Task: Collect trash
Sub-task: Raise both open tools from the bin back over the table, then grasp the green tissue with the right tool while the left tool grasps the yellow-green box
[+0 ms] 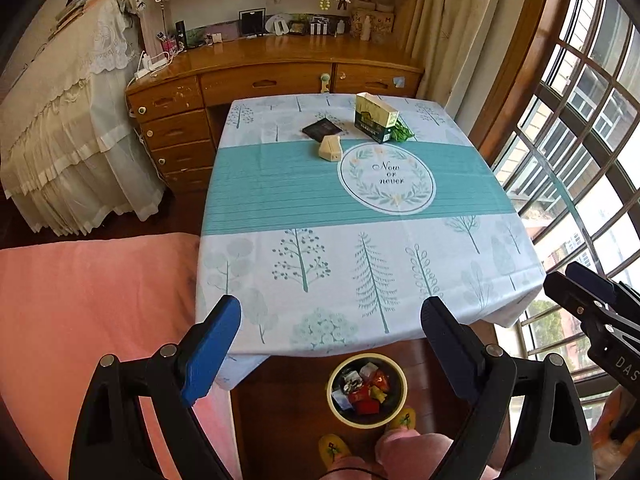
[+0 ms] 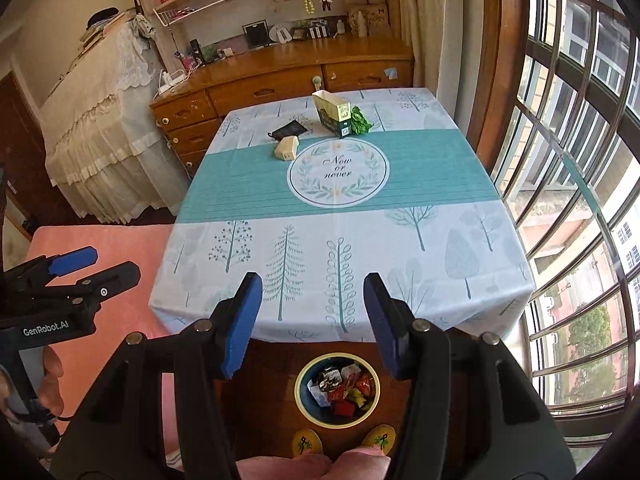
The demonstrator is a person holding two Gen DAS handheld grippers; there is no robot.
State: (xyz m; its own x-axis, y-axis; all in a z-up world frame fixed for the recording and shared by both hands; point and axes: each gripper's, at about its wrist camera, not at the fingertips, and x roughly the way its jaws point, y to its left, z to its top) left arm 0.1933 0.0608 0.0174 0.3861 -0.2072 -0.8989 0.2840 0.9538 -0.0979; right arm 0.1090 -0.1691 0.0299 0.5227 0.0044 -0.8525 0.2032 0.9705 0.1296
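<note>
A yellow-rimmed bin [image 1: 367, 390] [image 2: 337, 390] on the wooden floor below the table's near edge holds several crumpled wrappers. On the far part of the tablecloth [image 1: 360, 220] [image 2: 340, 216] stand an open green-and-cream carton [image 1: 375, 118] [image 2: 334, 114], a crumpled green wrapper [image 1: 402, 133] [image 2: 361, 121], a small cream box [image 1: 330, 147] [image 2: 286, 148] and a dark packet [image 1: 322, 128] [image 2: 288, 130]. My left gripper [image 1: 332, 322] hangs open and empty high over the table's near edge. My right gripper [image 2: 313, 300] is open and empty too, beside the left one.
A wooden desk [image 1: 276, 76] with drawers stands behind the table. A pink bed [image 1: 92, 312] lies to the left, a barred window [image 2: 580, 200] to the right. A person's yellow slippers [image 2: 344, 440] and pink knees are by the bin. A lace-covered unit [image 1: 68, 128] sits far left.
</note>
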